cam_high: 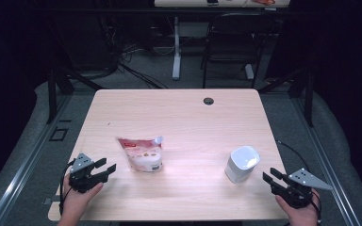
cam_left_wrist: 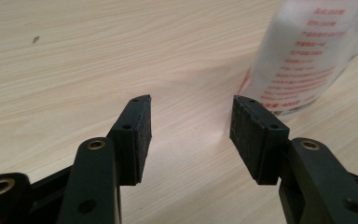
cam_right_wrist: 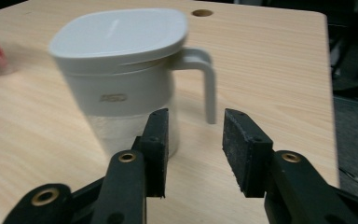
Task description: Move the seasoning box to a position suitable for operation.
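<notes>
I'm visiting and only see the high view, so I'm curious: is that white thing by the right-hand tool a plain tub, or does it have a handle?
Observer: It's a lidded mug. The right gripper view shows a handle sticking out at the right of that view.
Operator: Is it gripped yet?
Observer: No. The right gripper has its fingers open and short of the mug, with bare table between them.
Operator: And the pouch on the left?
Observer: The left gripper view shows rows of small red print on the side of the pouch that faces that gripper.
</notes>
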